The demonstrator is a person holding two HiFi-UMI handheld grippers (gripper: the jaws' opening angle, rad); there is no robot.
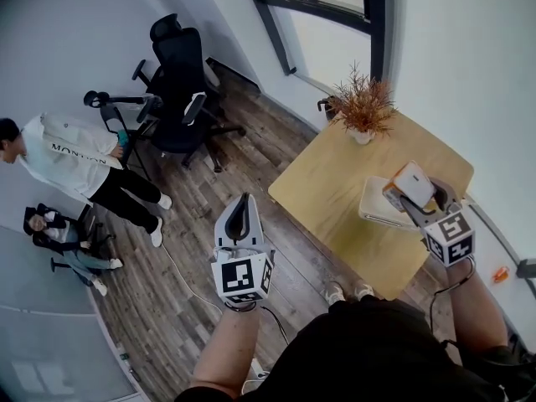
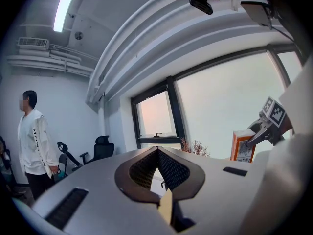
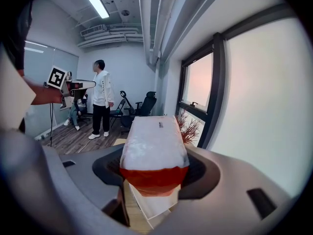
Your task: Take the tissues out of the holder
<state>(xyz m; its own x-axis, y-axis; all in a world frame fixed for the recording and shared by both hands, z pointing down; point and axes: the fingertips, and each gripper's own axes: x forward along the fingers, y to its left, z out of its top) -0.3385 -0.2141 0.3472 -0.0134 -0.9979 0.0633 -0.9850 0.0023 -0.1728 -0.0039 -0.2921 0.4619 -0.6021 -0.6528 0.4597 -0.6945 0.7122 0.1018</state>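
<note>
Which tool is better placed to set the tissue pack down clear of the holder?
Probably right. The right tool grips the tissue pack above the table, just over the white holder. The left tool is shut, empty and off over the floor.

steep overhead view — two others toward window [image 2: 156, 119]
</note>
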